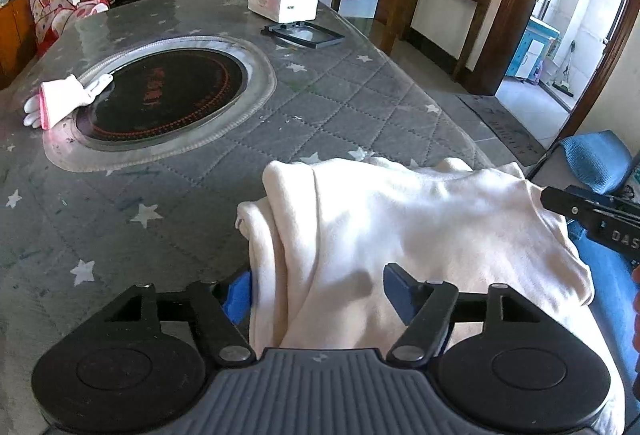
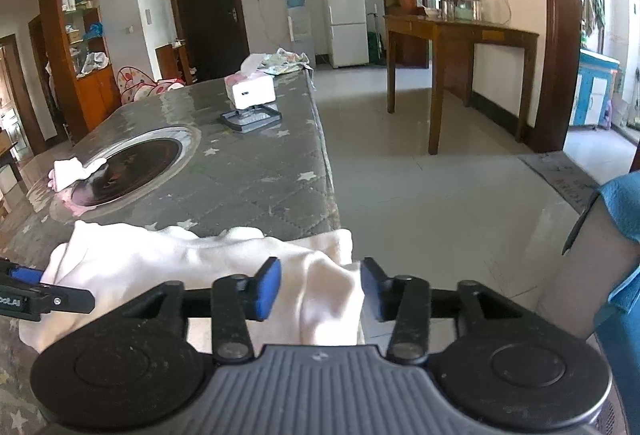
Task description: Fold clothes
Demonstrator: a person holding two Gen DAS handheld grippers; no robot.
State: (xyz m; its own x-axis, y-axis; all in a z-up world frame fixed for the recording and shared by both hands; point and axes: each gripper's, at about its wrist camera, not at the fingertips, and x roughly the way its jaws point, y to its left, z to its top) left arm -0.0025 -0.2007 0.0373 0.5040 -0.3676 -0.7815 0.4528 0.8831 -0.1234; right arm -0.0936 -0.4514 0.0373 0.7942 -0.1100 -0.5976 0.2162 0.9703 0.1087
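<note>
table (image 1: 280, 115): grey quilted star cover, round cooktop (image 1: 160, 95) set in
garment (image 1: 400, 219): cream, bunched at near edge
left gripper (image 1: 320, 291): apart around garment
right gripper (image 2: 320, 287): apart around garment
room: tiled floor (image 2: 420, 155), fridge (image 2: 346, 15)

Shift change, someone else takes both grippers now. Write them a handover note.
Left hand-held gripper: open, its blue pads on either side of the cream garment at its near left part, not clamped.
Right hand-held gripper: open, fabric bunched between its pads at the garment's right end.
The garment lies crumpled at the near corner of the grey star-print table, partly hanging over the edge.
A small pink and white item sits by the round cooktop, apparently already folded.
Done: no neat fold on the cream garment.
Left: grip, spread it flat, fold.
</note>
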